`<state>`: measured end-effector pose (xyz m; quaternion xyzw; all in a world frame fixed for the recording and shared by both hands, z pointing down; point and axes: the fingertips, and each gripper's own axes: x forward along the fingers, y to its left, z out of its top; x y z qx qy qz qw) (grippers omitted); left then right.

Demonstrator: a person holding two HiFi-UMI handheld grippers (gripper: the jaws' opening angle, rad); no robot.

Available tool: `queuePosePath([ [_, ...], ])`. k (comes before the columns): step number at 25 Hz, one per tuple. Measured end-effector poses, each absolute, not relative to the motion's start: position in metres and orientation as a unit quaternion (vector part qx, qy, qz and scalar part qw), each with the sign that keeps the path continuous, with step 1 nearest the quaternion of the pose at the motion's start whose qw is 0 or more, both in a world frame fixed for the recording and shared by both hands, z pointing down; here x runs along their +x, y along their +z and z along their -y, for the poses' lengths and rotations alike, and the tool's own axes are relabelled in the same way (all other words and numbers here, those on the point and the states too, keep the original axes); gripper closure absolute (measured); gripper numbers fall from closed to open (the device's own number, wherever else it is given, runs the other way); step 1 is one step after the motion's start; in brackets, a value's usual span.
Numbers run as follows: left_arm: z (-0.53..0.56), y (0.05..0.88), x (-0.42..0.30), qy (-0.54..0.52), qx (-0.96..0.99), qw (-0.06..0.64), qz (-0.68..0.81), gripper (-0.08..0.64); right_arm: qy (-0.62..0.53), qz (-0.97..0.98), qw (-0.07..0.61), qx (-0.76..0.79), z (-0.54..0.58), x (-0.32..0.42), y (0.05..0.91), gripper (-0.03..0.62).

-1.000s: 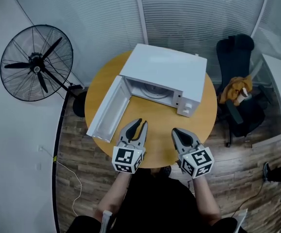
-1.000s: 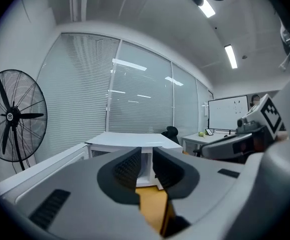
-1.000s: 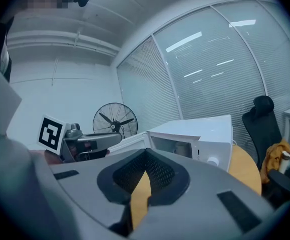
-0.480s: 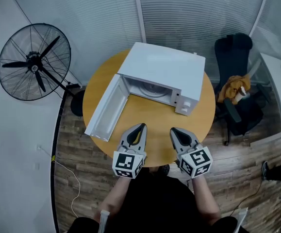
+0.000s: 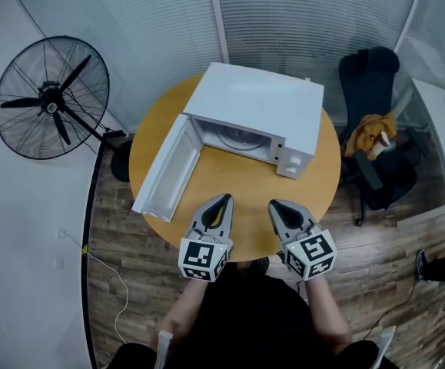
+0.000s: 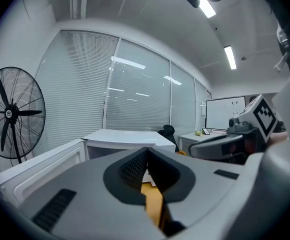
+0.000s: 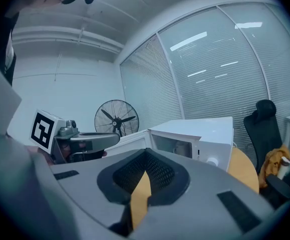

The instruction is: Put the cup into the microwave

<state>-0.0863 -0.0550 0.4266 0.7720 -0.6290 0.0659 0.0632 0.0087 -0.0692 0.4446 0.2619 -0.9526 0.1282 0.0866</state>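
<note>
One pedestal fan (image 5: 49, 102) is located at far left, beside the round wooden table (image 5: 237, 187). On the table, the white microwave (image 5: 260, 106) is set with its door (image 5: 168, 167) swung open leftward. Near the front edge, the left gripper (image 5: 224, 200) and right gripper (image 5: 274, 204) are held side by side, both clenched on nothing. An office chair (image 5: 368, 83) is placed at right.

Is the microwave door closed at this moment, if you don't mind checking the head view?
No, the door of the microwave is swung wide open, leaving the inside exposed.
</note>
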Motion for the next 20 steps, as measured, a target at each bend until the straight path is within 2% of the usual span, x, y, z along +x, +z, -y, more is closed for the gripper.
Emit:
queuePosePath([
  [20, 0.062, 0.437, -0.087, 0.079, 0.773, 0.076, 0.625, 0.563, 0.12, 0.953, 0.094, 0.261, 0.074, 0.011, 0.447, 0.583],
])
